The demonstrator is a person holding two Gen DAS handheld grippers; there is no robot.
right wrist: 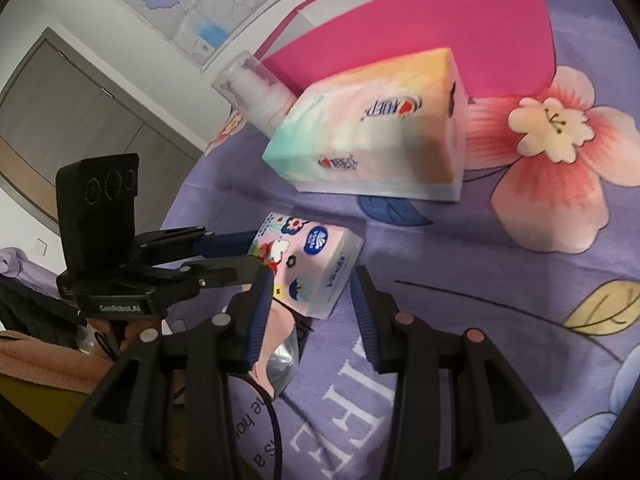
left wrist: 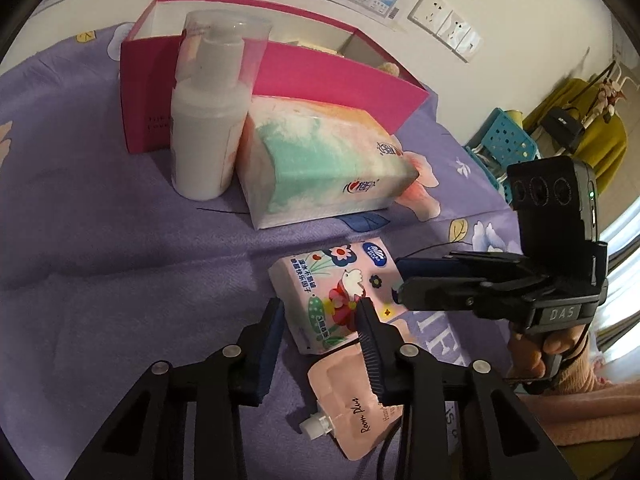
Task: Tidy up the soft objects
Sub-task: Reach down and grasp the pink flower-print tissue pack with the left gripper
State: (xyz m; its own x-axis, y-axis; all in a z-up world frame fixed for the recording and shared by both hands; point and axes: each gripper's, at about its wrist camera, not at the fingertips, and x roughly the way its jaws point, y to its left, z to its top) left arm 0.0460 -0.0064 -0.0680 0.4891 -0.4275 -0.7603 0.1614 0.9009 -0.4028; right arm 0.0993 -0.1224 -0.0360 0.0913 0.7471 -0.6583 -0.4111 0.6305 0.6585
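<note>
Two pairs of fingers meet at one small flowered tissue pack point(left wrist: 340, 280). The left gripper point(left wrist: 320, 310) has its fingers clenched on the pack's near left corner, with one finger lying over the printed top. The right gripper point(right wrist: 308, 276) reaches in from the right with its fingers released and spread around the pack's right end. In its own view a strip of cloth shows between one finger and the side of the pack.

The pack lies flat on a purple flowered cloth point(left wrist: 120, 240), between the two grippers. A pink spouted pouch point(left wrist: 352, 412) touches the pack's near edge and lies partly under the left gripper's right-hand finger.

Farther off lies a large pastel tissue pack point(left wrist: 320, 164). A white pump bottle point(left wrist: 204, 140) stands upright just to its left, touching it. Behind both stands an open pink box point(left wrist: 280, 80). At the right, a hand point(left wrist: 536, 356) holds the right gripper's handle.
</note>
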